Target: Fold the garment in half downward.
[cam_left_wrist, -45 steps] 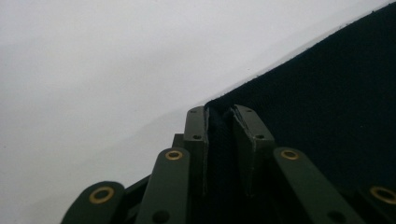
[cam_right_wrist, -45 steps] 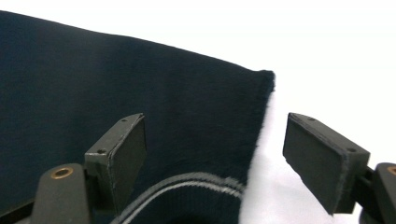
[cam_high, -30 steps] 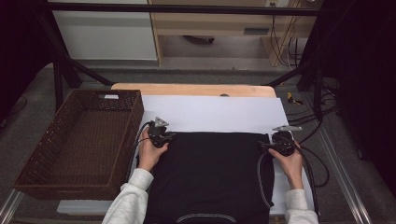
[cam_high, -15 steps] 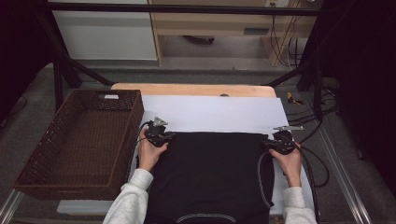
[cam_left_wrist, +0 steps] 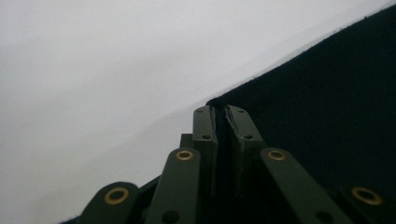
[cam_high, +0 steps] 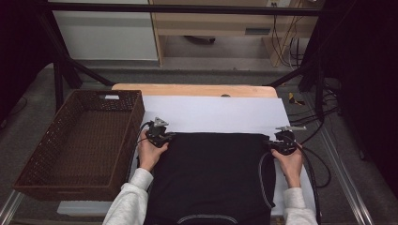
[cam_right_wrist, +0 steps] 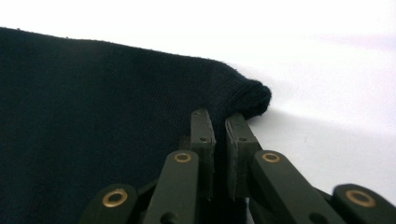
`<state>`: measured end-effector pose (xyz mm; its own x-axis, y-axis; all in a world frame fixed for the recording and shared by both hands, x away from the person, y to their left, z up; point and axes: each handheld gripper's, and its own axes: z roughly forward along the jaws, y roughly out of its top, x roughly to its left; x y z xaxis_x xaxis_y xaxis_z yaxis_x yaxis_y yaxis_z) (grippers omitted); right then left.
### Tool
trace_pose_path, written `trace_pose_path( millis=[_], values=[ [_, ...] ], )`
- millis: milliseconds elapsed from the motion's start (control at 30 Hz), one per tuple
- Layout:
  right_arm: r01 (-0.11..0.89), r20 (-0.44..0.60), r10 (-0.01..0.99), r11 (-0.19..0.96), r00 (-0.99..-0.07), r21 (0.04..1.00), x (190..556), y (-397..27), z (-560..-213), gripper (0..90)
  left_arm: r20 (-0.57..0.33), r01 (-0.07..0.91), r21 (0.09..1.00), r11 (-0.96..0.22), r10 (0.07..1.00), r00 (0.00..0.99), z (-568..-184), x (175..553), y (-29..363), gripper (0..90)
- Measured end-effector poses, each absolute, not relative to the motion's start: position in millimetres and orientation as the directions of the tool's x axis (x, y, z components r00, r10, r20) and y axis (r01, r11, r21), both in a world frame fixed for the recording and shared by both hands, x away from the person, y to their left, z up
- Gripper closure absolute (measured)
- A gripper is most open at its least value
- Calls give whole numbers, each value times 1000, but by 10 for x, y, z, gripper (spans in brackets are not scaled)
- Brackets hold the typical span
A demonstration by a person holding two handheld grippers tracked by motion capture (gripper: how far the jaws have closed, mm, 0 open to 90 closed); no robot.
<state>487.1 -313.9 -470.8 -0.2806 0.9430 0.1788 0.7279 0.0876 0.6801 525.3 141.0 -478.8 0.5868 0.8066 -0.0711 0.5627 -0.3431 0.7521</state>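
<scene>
Black garment (cam_high: pixel 213 178) lies flat on the white sheet (cam_high: pixel 216 112), its near end cut off by the frame. Left gripper (cam_high: pixel 165 137) is clamped on its far-left corner, right gripper (cam_high: pixel 277 143) just closed on the far-right corner — pinched fabric hidden between jaws. Wicker basket (cam_high: pixel 33 168) stands left; bare sheet beyond the far hem.

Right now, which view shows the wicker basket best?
High view: the wicker basket sits whole at the table's left, beside the black garment. The left and right gripper views look along closed jaws at dark cloth and white sheet, no basket.
</scene>
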Motion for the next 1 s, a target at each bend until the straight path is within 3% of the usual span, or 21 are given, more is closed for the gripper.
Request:
trace_pose_path(
  millis=[233, 767, 1000],
  values=[
    [705, 166, 944, 90, -286, 703, 4860, -3177, -4667, 848, -127, 554, 789, -266, 811, 571, -4685, 5277, 1494, 846],
    [669, 131, 961, 68, -242, 740, 5149, -3281, -4579, 853, -89, 536, 798, -275, 827, 556, -4490, 5631, 1393, 853],
    [696, 123, 973, 51, -198, 716, 5290, -3295, -4714, 842, -73, 546, 780, -304, 824, 562, -4616, 5771, 1322, 836]
  ],
)
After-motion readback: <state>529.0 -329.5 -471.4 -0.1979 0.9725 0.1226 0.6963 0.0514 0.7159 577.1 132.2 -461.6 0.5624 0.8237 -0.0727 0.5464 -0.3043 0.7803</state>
